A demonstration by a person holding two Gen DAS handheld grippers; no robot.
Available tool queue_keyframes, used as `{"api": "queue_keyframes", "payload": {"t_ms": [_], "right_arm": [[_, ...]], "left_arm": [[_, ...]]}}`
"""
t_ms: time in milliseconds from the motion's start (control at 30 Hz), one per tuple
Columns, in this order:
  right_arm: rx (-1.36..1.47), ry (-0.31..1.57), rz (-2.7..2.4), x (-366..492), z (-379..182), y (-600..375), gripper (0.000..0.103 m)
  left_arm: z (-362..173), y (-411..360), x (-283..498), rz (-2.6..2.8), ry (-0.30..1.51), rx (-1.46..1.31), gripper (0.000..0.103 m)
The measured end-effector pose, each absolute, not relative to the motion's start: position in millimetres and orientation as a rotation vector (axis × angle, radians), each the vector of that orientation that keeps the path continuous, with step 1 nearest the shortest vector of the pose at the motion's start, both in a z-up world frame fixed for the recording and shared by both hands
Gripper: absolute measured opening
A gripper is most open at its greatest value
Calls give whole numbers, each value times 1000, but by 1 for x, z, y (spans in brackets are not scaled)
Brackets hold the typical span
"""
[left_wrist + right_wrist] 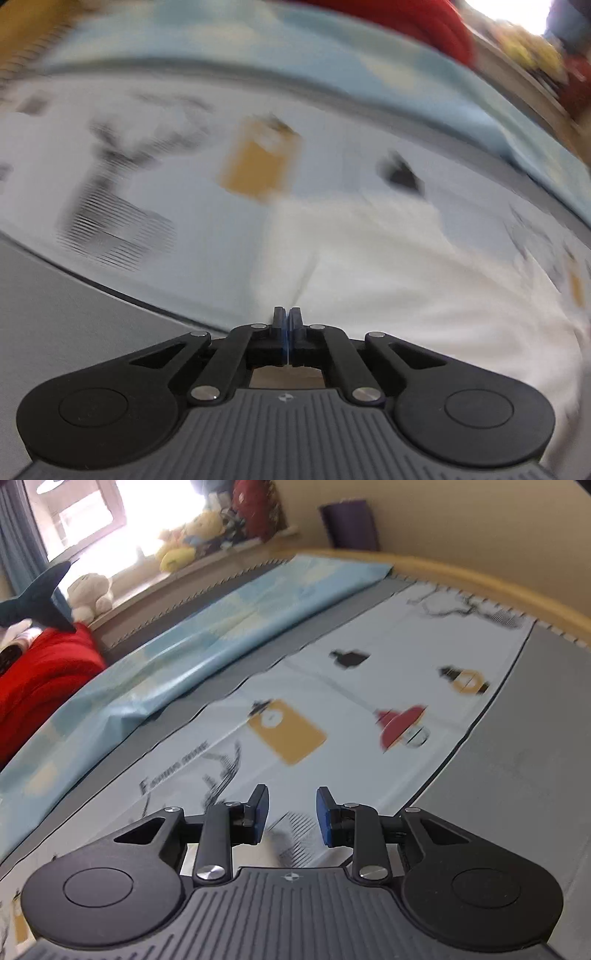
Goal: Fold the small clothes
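Observation:
In the blurred left wrist view a white garment (406,266) lies on the printed white sheet (184,177), spreading from the centre to the right. My left gripper (287,317) is shut with its fingertips pressed together at the garment's near edge; whether cloth is pinched between them does not show. In the right wrist view my right gripper (291,812) is open and empty above the printed sheet (332,686). The garment is not visible in that view.
A light blue folded sheet (207,627) lies along the far side of the bed. A red blanket (40,675) is at the left. Plush toys (181,546) sit on the window ledge. A wooden bed rail (480,579) borders the right. Grey mattress (517,775) shows beside the sheet.

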State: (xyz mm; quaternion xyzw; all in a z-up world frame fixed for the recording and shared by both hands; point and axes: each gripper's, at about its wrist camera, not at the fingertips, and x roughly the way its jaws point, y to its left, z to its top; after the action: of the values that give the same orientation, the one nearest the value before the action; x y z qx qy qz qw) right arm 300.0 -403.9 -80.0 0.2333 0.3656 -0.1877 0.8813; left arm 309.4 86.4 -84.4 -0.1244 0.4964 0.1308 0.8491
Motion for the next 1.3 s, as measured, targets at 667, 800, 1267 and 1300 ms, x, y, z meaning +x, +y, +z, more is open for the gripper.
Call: {"api": "queue_keyframes", "payload": {"t_ms": [667, 800, 1267, 1300], "right_arm": [[507, 1034, -222, 330, -131, -376, 35], [514, 1041, -199, 332, -137, -373, 3], [483, 896, -103, 322, -98, -370, 4], [466, 938, -38, 323, -100, -362, 7]], "left_arm": [[-80, 102, 311, 317, 1046, -328, 19], [-80, 105, 309, 314, 1048, -343, 19], [-91, 96, 310, 157, 1115, -369, 22], [-94, 96, 310, 150, 1123, -376, 23]]}}
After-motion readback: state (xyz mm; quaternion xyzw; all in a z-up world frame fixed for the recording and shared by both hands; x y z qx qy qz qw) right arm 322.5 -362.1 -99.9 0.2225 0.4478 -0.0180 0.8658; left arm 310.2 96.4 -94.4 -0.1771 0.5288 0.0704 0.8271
